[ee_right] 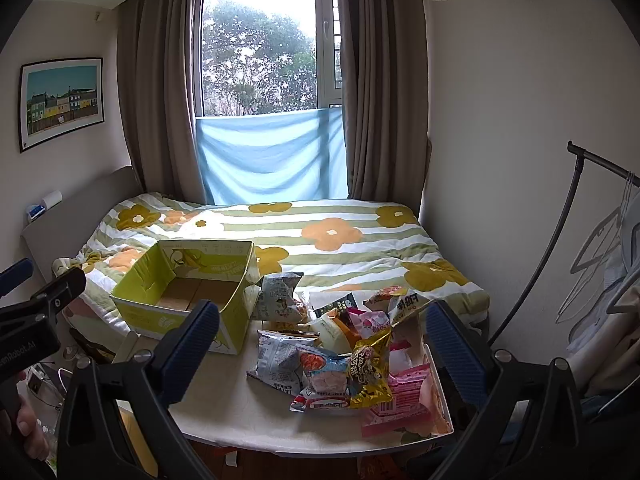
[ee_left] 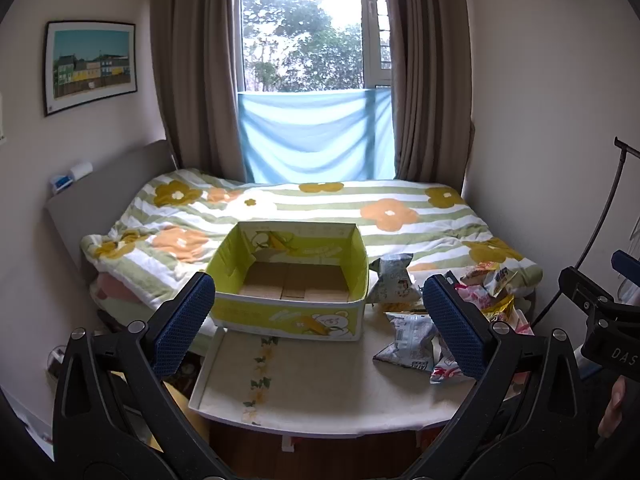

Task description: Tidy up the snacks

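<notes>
You held the left hand-held gripper (ee_left: 316, 320) and the right hand-held gripper (ee_right: 320, 344) above the near edge of the surface (ee_left: 320, 392), each with its jaws spread wide and nothing between them. The yellow-green cardboard box (ee_left: 292, 276) stood open and empty at the far left corner of the surface, against the bed (ee_left: 320, 204). The snack packets (ee_right: 348, 356) lay heaped along the right edge of the surface, with one pale packet (ee_right: 282, 296) upright just beside the box.
</notes>
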A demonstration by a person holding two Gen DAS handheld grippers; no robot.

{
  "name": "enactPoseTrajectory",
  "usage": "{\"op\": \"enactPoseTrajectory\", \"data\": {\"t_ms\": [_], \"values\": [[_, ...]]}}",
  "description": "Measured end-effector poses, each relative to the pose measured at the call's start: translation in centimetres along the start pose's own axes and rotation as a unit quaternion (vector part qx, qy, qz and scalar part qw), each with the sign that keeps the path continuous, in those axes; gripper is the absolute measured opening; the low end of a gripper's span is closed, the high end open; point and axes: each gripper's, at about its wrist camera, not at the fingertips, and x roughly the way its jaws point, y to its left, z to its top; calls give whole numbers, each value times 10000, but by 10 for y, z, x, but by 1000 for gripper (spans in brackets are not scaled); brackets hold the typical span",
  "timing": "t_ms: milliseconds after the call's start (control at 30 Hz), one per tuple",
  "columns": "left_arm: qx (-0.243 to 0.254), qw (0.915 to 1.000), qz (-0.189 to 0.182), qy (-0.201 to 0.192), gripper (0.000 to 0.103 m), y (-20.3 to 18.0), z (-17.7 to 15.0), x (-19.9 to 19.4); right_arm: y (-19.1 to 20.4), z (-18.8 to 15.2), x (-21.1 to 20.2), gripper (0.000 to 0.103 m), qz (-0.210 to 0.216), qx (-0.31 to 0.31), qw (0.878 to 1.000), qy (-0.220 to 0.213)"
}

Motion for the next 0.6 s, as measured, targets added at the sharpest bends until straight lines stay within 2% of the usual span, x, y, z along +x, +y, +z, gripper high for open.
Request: {"op": "enactPoseTrajectory", "data": {"t_ms": [600], "values": [[-41, 9999, -84, 87, 103, 5, 3, 3, -2, -3, 1, 103, -6, -2, 10000, 49]]}}
